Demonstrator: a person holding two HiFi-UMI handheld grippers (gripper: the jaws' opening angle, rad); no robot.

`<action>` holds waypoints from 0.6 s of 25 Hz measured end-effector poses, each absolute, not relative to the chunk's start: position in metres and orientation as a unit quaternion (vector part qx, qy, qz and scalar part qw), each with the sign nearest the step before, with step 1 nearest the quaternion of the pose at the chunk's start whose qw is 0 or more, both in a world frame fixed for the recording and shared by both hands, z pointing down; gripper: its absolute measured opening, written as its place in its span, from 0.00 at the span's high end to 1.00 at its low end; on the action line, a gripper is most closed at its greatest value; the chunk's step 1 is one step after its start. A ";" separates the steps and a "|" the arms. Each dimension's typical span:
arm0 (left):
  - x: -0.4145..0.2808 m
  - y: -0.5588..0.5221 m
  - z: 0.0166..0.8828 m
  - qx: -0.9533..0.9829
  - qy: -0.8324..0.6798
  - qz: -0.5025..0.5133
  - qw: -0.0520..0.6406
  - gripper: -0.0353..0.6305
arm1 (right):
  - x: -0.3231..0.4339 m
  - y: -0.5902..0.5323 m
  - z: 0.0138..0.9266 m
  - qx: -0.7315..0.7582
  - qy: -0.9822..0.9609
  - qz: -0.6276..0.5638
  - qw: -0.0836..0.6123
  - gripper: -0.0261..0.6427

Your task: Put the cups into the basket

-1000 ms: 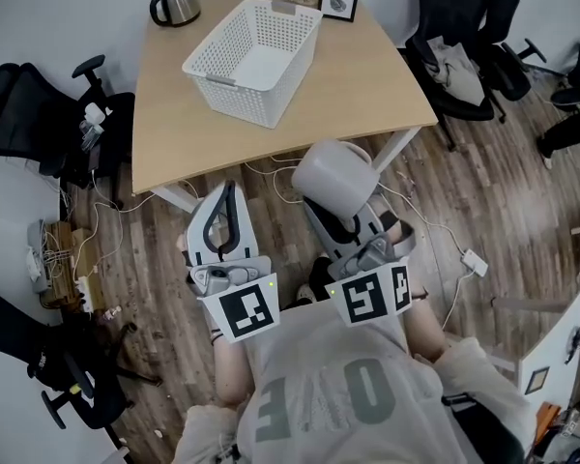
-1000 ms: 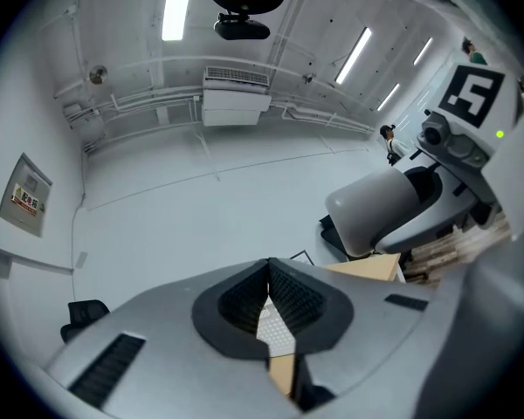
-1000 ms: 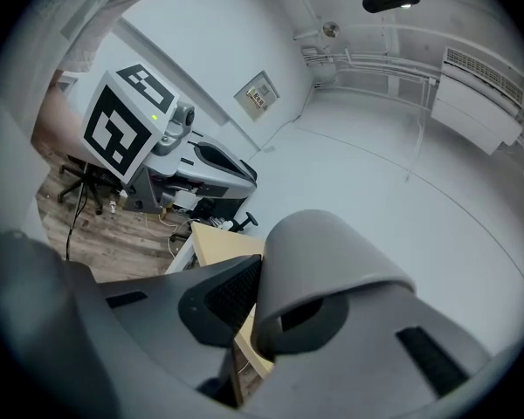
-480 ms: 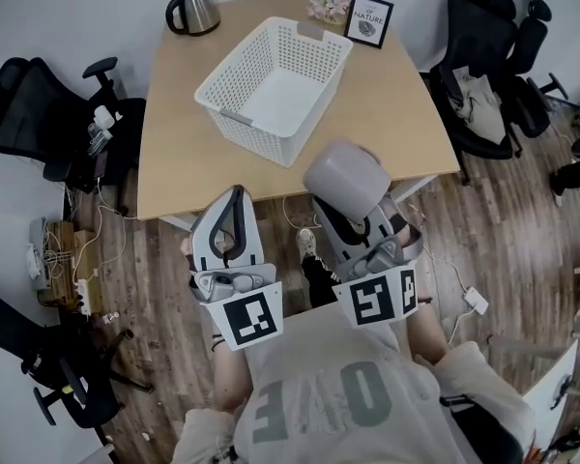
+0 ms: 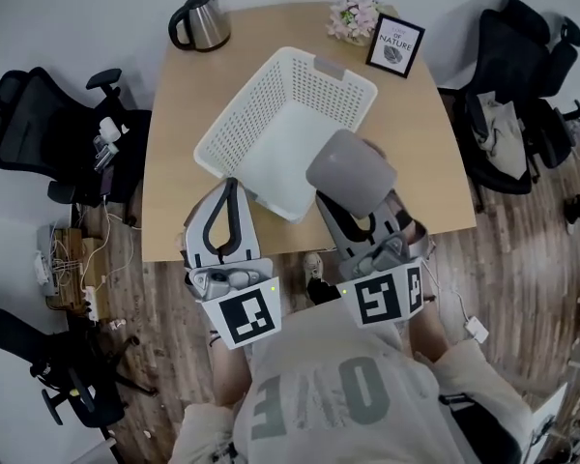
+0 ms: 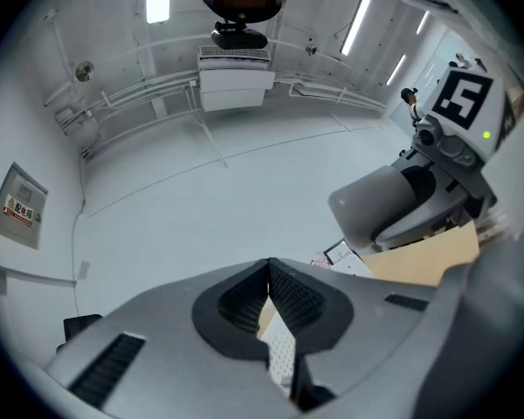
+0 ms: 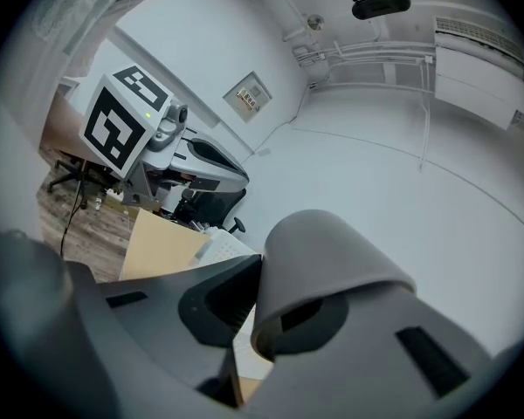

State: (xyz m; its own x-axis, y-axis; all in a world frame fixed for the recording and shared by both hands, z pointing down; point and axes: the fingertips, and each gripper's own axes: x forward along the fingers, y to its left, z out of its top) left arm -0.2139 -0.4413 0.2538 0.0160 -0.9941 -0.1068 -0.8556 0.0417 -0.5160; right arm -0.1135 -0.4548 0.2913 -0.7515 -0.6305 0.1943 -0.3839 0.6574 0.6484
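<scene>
Since 0.5 s ago both grippers have gone fwd: the cup [image 5: 353,167] was short of the table's near edge, now it hangs over the basket's near-right corner.

Light wood table [image 5: 174,162], w/ white lattice basket [image 5: 242,114] set diagonally at its middle. R gripper [image 5: 362,222] is clamped on the grey cup, held above the basket rim; can't tell if they touch. L gripper [image 5: 230,189] is just beside it at the table's near edge, jaws pressed together, tips near the basket's near corner. At the far edge: steel kettle [image 5: 203,22] at the L corner, framed print [image 5: 395,44] at the R, small flowers [image 5: 353,15] just beside the print.
</scene>
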 end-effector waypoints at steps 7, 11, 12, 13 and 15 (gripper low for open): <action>-0.224 -0.512 0.254 -0.671 0.687 -0.171 0.220 0.93 | -0.124 -0.535 0.285 0.277 -0.902 -0.272 0.189 0.92; -0.228 -0.532 0.262 -0.678 0.684 -0.176 0.202 0.93 | -0.134 -0.561 0.288 0.273 -0.901 -0.273 0.199 0.92; -0.230 -0.536 0.264 -0.681 0.683 -0.176 0.197 0.93 | -0.136 -0.565 0.290 0.271 -0.900 -0.272 0.204 0.92; -0.232 -0.540 0.265 -0.682 0.683 -0.174 0.195 0.93 | -0.138 -0.569 0.292 0.270 -0.900 -0.271 0.208 0.92; -0.237 -0.548 0.267 -0.684 0.682 -0.169 0.195 0.93 | -0.141 -0.575 0.297 0.271 -0.899 -0.267 0.219 0.92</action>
State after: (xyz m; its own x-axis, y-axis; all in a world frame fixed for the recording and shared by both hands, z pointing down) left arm -0.2372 -0.5483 0.2670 0.0122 -0.9993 -0.0346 -0.8677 0.0066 -0.4970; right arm -0.1409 -0.5749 0.2967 -0.7580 -0.6033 0.2481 -0.3696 0.7106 0.5987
